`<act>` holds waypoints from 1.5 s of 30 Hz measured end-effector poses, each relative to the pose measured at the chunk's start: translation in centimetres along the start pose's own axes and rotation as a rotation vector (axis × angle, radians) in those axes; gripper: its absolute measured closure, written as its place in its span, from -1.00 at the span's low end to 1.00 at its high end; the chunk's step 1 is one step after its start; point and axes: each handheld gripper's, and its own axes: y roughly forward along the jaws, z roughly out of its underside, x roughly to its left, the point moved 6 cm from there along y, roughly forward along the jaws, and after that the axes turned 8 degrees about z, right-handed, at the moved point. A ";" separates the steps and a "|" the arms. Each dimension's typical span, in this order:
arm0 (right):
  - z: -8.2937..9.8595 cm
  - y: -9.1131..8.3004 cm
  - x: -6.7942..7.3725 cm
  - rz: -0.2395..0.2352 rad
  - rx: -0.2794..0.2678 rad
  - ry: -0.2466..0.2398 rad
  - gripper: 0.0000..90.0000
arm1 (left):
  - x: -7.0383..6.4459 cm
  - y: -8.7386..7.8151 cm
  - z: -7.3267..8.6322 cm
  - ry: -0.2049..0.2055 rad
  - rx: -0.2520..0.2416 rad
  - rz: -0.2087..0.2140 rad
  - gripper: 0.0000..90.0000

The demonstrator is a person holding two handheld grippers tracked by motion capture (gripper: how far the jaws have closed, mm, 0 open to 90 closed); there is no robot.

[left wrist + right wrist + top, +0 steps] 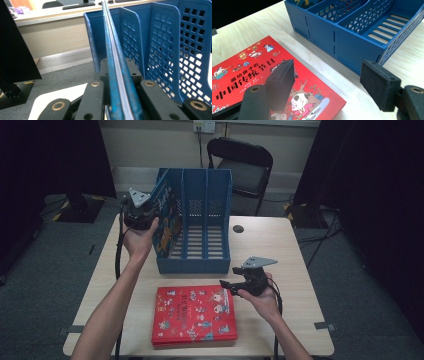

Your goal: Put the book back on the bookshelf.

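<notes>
A blue book with cartoon pictures stands on edge in the leftmost slot of a blue three-slot file rack at the table's middle back. My left gripper is shut on the book's upper edge; in the left gripper view the thin blue book runs up between the jaws beside the rack's dividers. A red picture book lies flat near the table's front edge. My right gripper hovers open over the red book's far right corner, its pads wide apart, facing the rack's front wall.
The light wooden table has a dark round cable hole right of the rack. A black folding chair stands behind the table. Black curtains hang on both sides. The rack's middle and right slots hold nothing.
</notes>
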 end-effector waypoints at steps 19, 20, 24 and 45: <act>0.0 0.1 0.2 -0.008 0.000 -0.008 -0.39 | 0.7 -0.2 0.5 -0.058 -0.068 -0.076 0.78; 0.0 0.1 0.2 -0.009 0.001 -0.008 -0.39 | 0.7 -0.2 0.5 -0.057 -0.065 -0.078 0.78; 0.0 0.2 0.2 -0.010 0.001 -0.012 -0.39 | 0.9 -0.3 0.5 -0.076 -0.063 -0.060 0.77; 0.1 0.5 0.4 -0.010 0.012 -0.014 -0.39 | 0.7 -2.1 4.6 -0.165 -0.066 0.193 0.32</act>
